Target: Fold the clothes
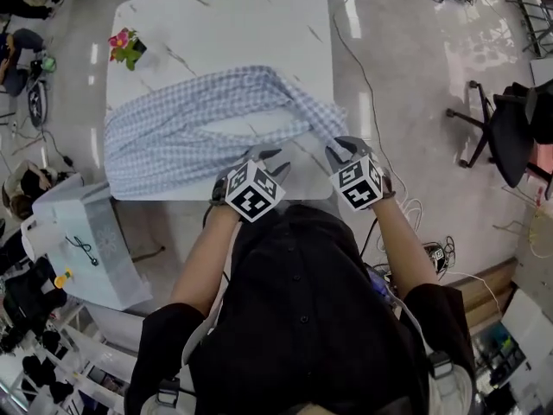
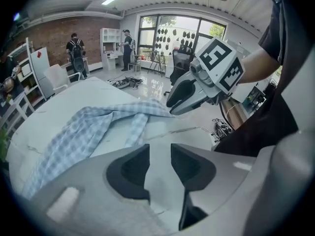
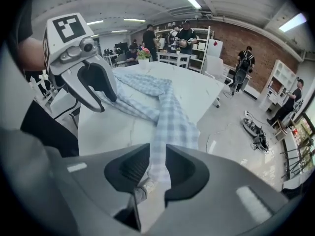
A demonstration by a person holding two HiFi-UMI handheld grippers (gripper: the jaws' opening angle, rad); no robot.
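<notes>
Pinched by the right gripper, the shirt sleeve seems half-folded; help from the open, empty left gripper is likely needed next.

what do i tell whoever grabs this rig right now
left tongs: open, empty, over the near edge of the table.
right tongs: shut on the sleeve, pulled out to the near right corner.
shirt: bunched across the table, not flat.
done: no fold yet.
left: probably spread it flat first, then fold.
</notes>
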